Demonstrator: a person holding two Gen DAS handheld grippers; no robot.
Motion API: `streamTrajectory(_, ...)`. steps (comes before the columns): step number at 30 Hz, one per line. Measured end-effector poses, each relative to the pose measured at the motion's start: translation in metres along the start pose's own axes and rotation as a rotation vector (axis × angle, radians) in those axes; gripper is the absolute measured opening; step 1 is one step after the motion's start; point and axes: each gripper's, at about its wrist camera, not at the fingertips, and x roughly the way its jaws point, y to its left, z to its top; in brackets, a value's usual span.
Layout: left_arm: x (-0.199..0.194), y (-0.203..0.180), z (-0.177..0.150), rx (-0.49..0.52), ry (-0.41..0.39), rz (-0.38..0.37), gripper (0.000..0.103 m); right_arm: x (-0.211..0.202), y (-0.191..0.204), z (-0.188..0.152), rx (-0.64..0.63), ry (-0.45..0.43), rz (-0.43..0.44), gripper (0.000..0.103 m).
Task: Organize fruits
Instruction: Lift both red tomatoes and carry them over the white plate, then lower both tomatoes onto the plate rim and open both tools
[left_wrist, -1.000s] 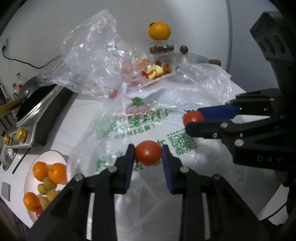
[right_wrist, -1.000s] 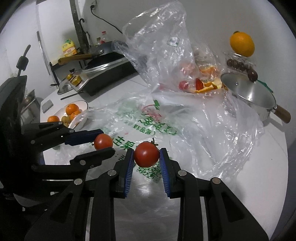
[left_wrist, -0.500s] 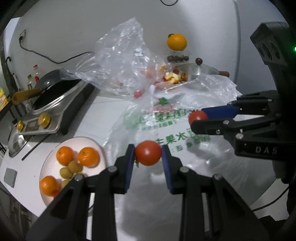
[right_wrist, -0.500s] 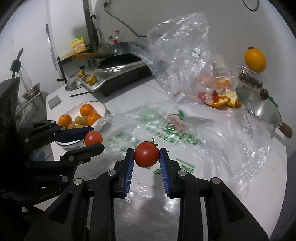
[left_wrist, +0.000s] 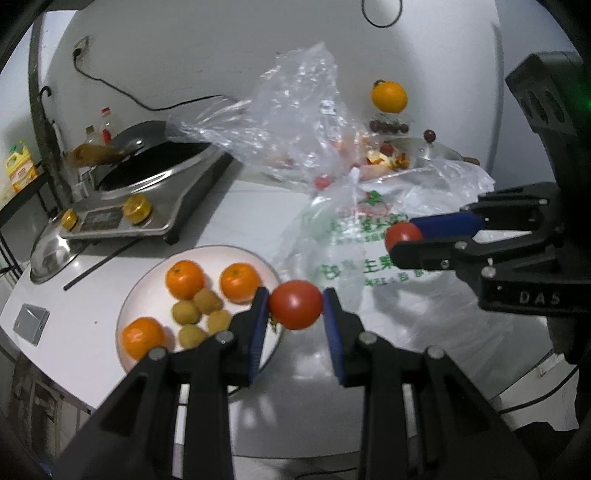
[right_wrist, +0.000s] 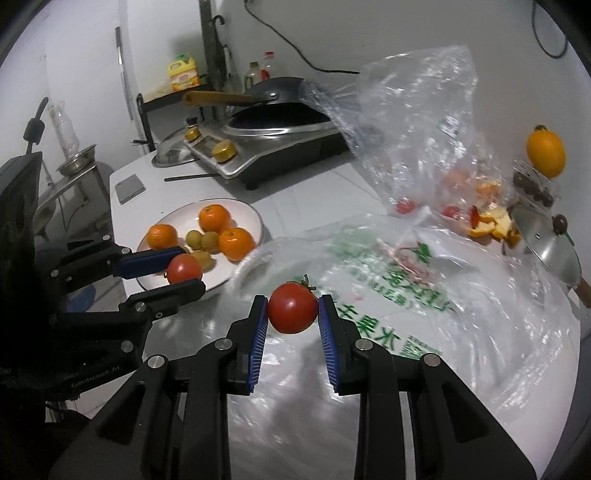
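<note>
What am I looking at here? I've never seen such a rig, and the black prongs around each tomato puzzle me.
There is no robot: a person holds a two-finger claw in each hand, and a fisheye camera on each looks along its fingers. One picture is taken from the left claw, the other from the right claw. Each is shut on its own tomato: the left tomato and the right tomato. Each camera also sees the other claw at the side. On the white table lie a plate of oranges and small green-brown fruits, crumpled plastic bags, a cooker with a wok and a pot lid.
</note>
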Motion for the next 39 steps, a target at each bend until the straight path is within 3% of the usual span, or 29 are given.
streamTrajectory(20, -0.018, 0.064, -0.029, -0.115, -0.023, 0.008, 0.030, 0.036, 0.068, 0.026, -0.105, 0.042, 0.037, 0.030)
streamTrajectory(39, -0.002, 0.074, -0.047, -0.158, 0.001, -0.013, 0.030, 0.084, 0.084, 0.034, -0.125, 0.116, 0.055, 0.030)
